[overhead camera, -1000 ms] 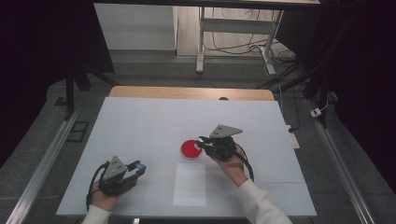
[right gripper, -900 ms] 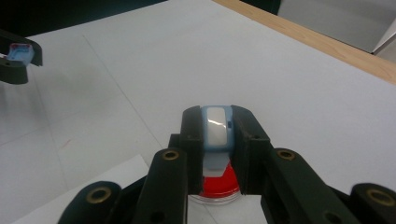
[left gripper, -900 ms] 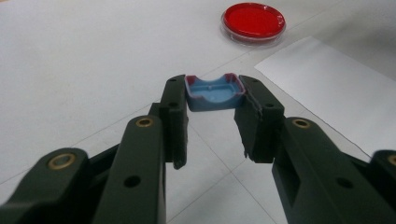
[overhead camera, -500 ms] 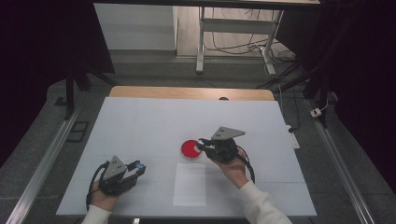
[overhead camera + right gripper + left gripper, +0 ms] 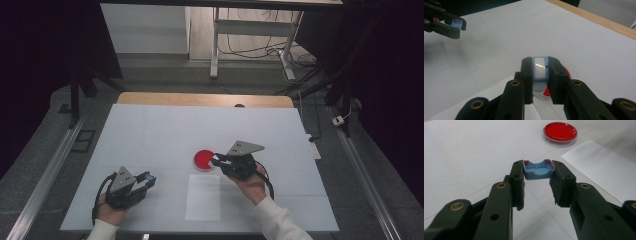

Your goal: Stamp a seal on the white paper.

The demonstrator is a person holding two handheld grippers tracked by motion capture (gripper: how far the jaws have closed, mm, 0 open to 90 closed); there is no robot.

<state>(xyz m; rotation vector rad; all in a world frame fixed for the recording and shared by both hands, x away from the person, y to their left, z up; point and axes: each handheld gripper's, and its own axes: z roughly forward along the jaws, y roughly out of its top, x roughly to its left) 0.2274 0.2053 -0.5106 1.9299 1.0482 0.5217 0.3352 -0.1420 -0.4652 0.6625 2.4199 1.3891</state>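
The red dish (image 5: 203, 160) serves as the landmark on the white table (image 5: 150, 135), with a sheet of paper (image 5: 203, 196) lying just on the person's side of it. The right gripper (image 5: 216, 161) hovers at the dish's right edge, its jaws clamped on a pale blue stamp body (image 5: 539, 68) with a shiny white face, probably held there so the piece can be brought down onto the red surface or the paper below. The left gripper (image 5: 148, 179) sits well apart from the dish, to the left and nearer the person, and its jaws are closed on a small blue cap (image 5: 538, 169), hollow side showing with a reddish rim; it looks parked out of the way, keeping the cap clear while the other hand works.
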